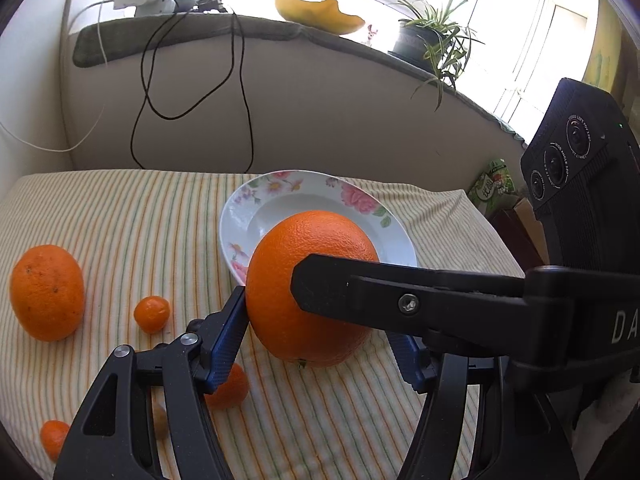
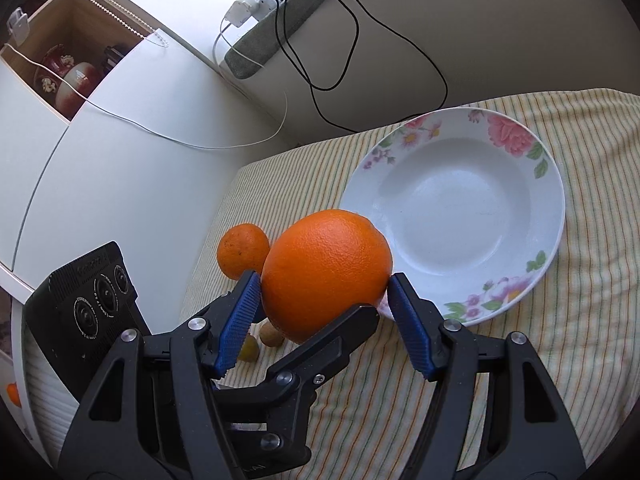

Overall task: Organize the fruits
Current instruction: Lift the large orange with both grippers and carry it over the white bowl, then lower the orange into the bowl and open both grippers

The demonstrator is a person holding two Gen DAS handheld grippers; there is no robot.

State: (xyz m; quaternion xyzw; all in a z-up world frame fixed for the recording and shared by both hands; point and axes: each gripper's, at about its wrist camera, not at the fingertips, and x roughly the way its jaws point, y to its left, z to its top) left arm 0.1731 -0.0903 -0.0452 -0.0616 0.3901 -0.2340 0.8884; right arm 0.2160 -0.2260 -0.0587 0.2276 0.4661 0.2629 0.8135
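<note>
A striped cloth (image 1: 132,216) covers the desk. On it, off to the left, sits a second orange (image 1: 46,292). Near it are three little oranges: one (image 1: 152,314) just beside it, one (image 1: 230,388) half hidden behind a left finger, and one (image 1: 54,438) at the near edge. A small brown fruit (image 2: 271,335) and a yellowish one (image 2: 249,349) lie under the fingers in the right view. A black cable (image 1: 240,92) hangs down the wall behind the desk. A plant in a pot (image 1: 424,44) stands on the sill above.

The big orange (image 1: 304,280) is in the middle, between both tools at once. The right gripper (image 2: 324,280) has its blue pads (image 2: 240,312) pressed on the two sides of the orange, holding it. One of its black fingers crosses in front of the orange in the left view and hides part of it.

The left gripper (image 1: 316,320) is around the same orange. Its left pad (image 1: 228,340) touches the peel. Its other pad is partly hidden behind the right tool, so I cannot tell if it touches or grips.

The flowered plate (image 2: 552,216) sits just behind the big orange. Its white middle is bare.
</note>
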